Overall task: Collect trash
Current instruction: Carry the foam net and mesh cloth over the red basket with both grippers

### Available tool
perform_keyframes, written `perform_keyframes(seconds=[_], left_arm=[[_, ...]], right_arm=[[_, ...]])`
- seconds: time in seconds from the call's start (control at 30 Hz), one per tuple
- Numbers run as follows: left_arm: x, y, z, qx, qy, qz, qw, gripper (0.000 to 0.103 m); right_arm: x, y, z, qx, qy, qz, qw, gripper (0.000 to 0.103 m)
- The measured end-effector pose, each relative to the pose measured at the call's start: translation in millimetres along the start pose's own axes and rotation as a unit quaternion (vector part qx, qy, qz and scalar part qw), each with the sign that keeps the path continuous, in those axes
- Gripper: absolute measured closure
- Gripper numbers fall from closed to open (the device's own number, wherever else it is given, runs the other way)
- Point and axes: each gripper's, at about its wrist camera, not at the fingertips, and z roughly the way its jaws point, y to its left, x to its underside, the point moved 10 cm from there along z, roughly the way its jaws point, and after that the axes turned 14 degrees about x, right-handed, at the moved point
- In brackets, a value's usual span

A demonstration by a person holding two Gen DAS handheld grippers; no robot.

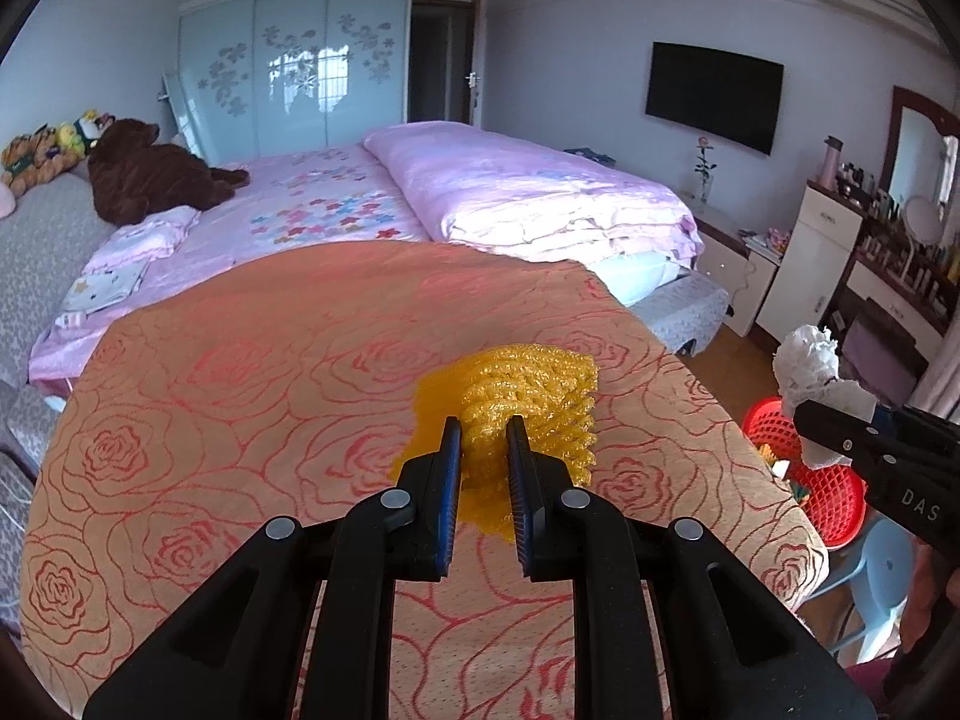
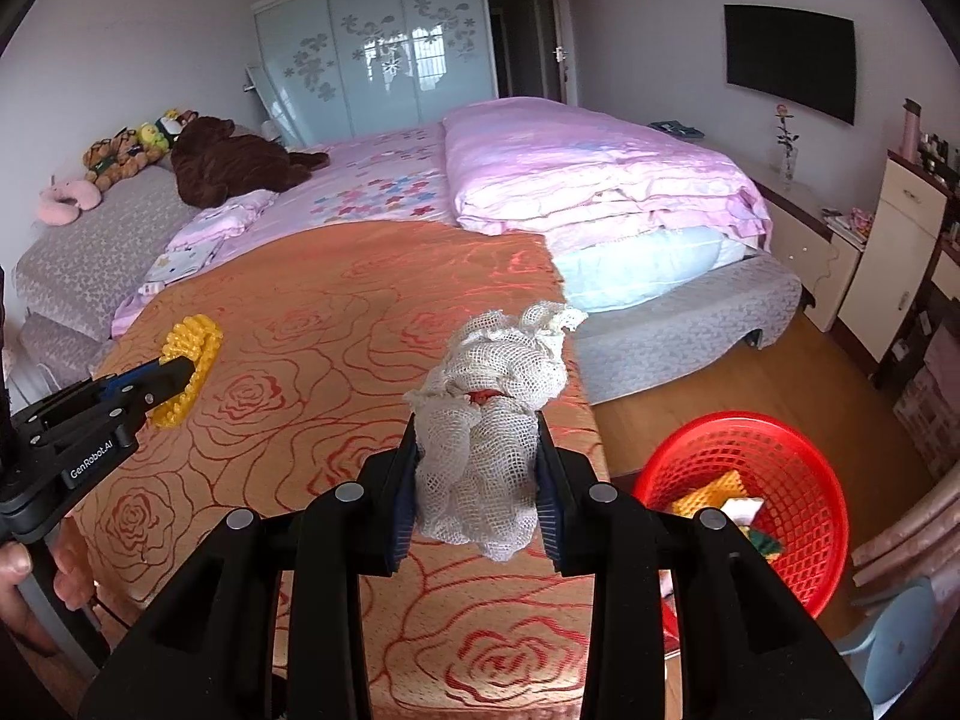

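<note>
A yellow foam net (image 1: 528, 402) lies on the orange rose-patterned cloth (image 1: 270, 360) of the table. My left gripper (image 1: 485, 429) is shut on the near end of the yellow foam net; this also shows in the right wrist view (image 2: 186, 354). My right gripper (image 2: 477, 432) is shut on a white foam net (image 2: 492, 420) and holds it above the table's right part; the white net also shows in the left wrist view (image 1: 810, 366). A red basket (image 2: 780, 480) with some trash in it stands low at the right.
A bed with a pink quilt (image 2: 588, 168) lies behind the table. A light blue stool (image 2: 894, 642) stands by the basket. A dresser with bottles (image 1: 888, 240) is at the right wall. Wooden floor (image 2: 690, 378) lies between bed and basket.
</note>
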Motion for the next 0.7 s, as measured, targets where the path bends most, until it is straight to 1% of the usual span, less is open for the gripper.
perform_keyframes(seconds=[0.27,0.43,0.5,0.7], left_arm=[[-12.3,-26.7,6.5,0.020,0.002,0.020,0.9996,0.089],[-22.3,-46.5,9.1,0.037,0.001,0.033,0.9988,0.089],[-27.3,-53.8,9.9,0.045,0.001,0.037,0.9983,0.089],[-47.5,-89.2,13.5,0.062,-0.009,0.070,0.9956,0.089]], right_arm=[[-2.5,-27.8,-7.0,0.022,-0.006,0.011,1.000,0.070],[-2.4,-52.4,-12.4,0.040,-0.010,0.022,0.999,0.070],[-2.3,-66.2,-14.6,0.049,-0.011,0.030,0.998,0.070],[-2.0,-107.0,-19.4,0.080,-0.019,0.061,0.995,0.070]])
